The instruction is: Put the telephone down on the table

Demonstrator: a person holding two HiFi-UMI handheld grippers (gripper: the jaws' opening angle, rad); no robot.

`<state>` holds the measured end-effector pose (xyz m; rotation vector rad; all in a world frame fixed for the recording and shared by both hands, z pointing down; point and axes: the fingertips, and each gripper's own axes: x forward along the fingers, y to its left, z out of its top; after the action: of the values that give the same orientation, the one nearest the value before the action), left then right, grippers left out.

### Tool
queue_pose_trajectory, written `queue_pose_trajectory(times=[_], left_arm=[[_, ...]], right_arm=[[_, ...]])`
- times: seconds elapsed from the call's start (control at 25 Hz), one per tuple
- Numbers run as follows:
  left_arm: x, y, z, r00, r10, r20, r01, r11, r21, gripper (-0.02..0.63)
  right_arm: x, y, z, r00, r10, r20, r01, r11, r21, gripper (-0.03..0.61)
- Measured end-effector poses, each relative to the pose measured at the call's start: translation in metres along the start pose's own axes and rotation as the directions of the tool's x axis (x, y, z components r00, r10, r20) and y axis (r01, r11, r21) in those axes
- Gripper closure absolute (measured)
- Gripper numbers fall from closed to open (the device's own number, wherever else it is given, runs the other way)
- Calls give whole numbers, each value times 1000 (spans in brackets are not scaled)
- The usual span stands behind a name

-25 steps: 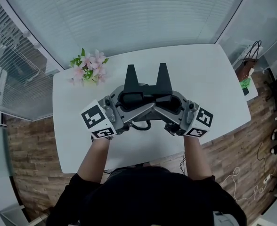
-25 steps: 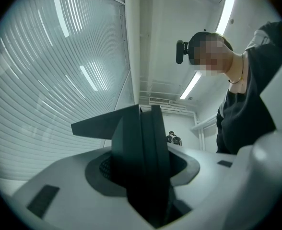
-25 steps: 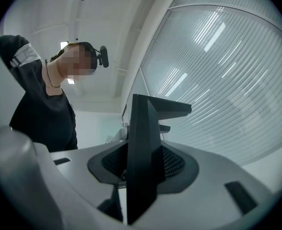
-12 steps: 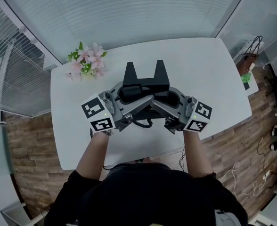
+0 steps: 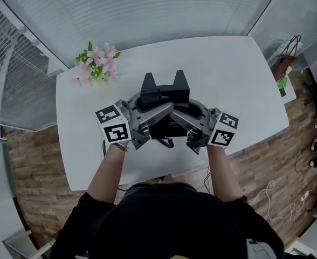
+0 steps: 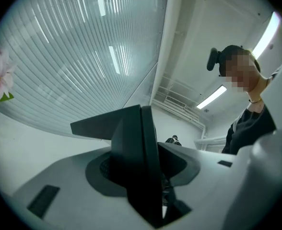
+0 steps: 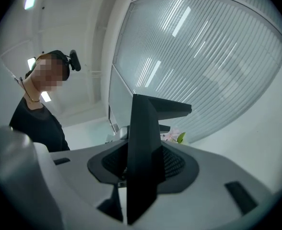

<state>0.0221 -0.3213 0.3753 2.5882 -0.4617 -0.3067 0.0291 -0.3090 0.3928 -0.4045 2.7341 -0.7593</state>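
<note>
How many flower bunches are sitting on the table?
1: a pink flower bunch at the white table's far left corner. The table's middle is partly covered, so another could be hidden.

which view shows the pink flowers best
The head view: the whole bunch of pink flowers shows on the far left corner of the table. The left gripper view catches only a few petals at its left edge. The right gripper view shows a small, partly hidden bit near its middle.
</note>
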Motion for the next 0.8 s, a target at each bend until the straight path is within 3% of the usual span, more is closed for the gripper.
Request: queue_pose_trajectory(times=[0.8], left_arm=[[5, 40, -49, 997, 14, -77, -33, 967, -253, 410]], right_arm=[[-14, -40, -43, 990, -130, -50, 139, 960, 244, 403]])
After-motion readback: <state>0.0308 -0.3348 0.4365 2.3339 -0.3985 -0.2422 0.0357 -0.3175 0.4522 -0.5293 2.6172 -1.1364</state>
